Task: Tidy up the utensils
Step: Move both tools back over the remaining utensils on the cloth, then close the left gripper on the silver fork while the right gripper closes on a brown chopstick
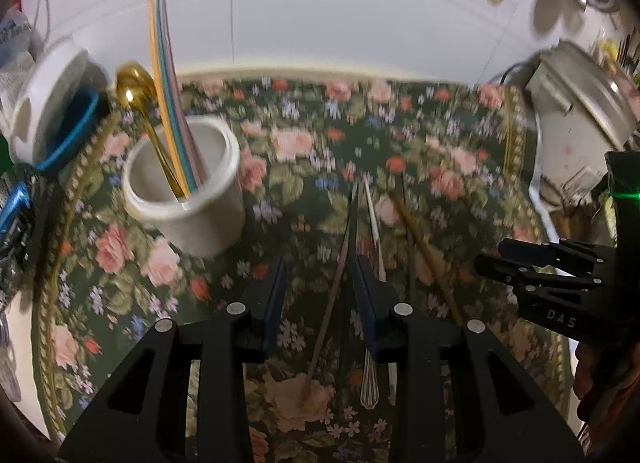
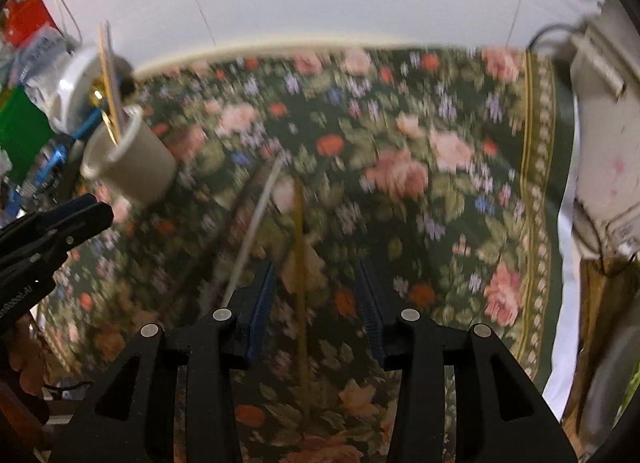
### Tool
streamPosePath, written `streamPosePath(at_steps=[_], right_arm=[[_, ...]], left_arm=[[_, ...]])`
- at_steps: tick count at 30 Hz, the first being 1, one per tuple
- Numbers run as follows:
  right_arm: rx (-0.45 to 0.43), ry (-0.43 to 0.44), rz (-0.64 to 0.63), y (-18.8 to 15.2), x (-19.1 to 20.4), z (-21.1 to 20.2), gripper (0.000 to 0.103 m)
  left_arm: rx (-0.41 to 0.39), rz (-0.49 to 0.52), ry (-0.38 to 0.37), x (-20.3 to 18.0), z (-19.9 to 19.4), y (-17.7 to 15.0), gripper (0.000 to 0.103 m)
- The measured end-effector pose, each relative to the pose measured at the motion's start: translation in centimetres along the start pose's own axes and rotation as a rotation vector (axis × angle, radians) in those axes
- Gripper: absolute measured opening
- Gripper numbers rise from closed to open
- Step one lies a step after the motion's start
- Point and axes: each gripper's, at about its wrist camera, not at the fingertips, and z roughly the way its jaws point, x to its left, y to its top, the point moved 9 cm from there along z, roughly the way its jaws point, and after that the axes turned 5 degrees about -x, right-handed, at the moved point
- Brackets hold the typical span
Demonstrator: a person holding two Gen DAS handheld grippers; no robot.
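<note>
A white cup [image 1: 188, 199] stands at the left on the floral cloth [image 1: 304, 135], holding a gold spoon [image 1: 134, 83] and coloured sticks [image 1: 164, 63]. Several thin utensils lie loose on the cloth: a silvery handle [image 1: 338, 263], a white stick [image 1: 374, 223] and a gold utensil [image 1: 420, 239]. My left gripper [image 1: 322, 295] hovers open over the silvery handle, not touching it. My right gripper [image 2: 314, 295] is open above the gold utensil [image 2: 300, 223], with the white stick [image 2: 256, 223] to its left. Each gripper shows at the edge of the other's view: right gripper [image 1: 496, 259], left gripper [image 2: 80, 219]. The cup [image 2: 128, 159] lies far left.
A white appliance [image 1: 580, 111] with a cord stands off the cloth's right edge. A second white container [image 1: 44, 95], a blue object [image 1: 68, 131] and packets crowd the left side. A white wall runs behind the table. Both views are motion-blurred.
</note>
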Motion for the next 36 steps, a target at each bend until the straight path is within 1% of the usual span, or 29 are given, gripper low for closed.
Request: streamPosePath(at_steps=[4,9,13,15,16,19,21,24,26,28,29,30,33,36], right_arm=[[0.048,0.019,-0.006,-1.1,0.1,2.0,0.038],[0.093,0.031,-0.057,-1.2,1.3,4.2,0.038],[0.081,0.016,-0.06,-0.5,1.5,5.4,0.036],[0.076,0.004,-0.066,-0.1,1.5,5.8,0.029],[0.073,0.0,-0.07,0.0,1.6,5.9,0.029],[0.054,-0.015,-0.076,0.6,1.6,6.1,0.02],[0.046,-0.012,-0.052,0.8,1.3,6.2,0.01],[0.039,0.008,-0.018,1.1,1.1,6.4,0.007],[0.036,0.01,-0.003,1.1,0.8,6.2,0.007],[0.027,0.008,0.01,0.9,0.4,5.6,0.007],[0.023,0.011,0.019,0.7,0.1,5.3,0.007],[0.018,0.011,0.028,0.6,-0.2,4.9,0.007],[0.005,0.015,0.057,0.2,-1.0,3.9,0.007],[-0.006,0.016,0.079,-0.2,-1.6,3.0,0.007]], left_arm=[[0.052,0.002,0.009,-0.2,1.7,-1.8,0.033],[0.108,-0.003,0.004,-0.6,3.5,-3.7,0.033],[0.163,-0.012,-0.009,-0.8,4.8,-5.1,0.033],[0.179,-0.012,-0.018,-1.1,5.2,-5.5,0.033],[0.184,-0.014,-0.023,-1.2,5.3,-5.7,0.033],[0.197,-0.015,-0.036,-1.7,5.6,-6.0,0.033],[0.21,-0.007,-0.043,-2.0,5.8,-6.2,0.033],[0.22,0.014,-0.055,-2.6,5.9,-6.4,0.033],[0.227,0.029,-0.07,-3.1,5.8,-6.4,0.03],[0.226,0.048,-0.082,-3.6,5.7,-6.3,0.024],[0.227,0.059,-0.092,-4.0,5.7,-6.3,0.018],[0.229,0.067,-0.1,-4.3,5.6,-6.3,0.015],[0.234,0.088,-0.091,-4.6,6.0,-6.2,0.012],[0.249,0.082,-0.086,-4.4,6.5,-6.1,0.012]])
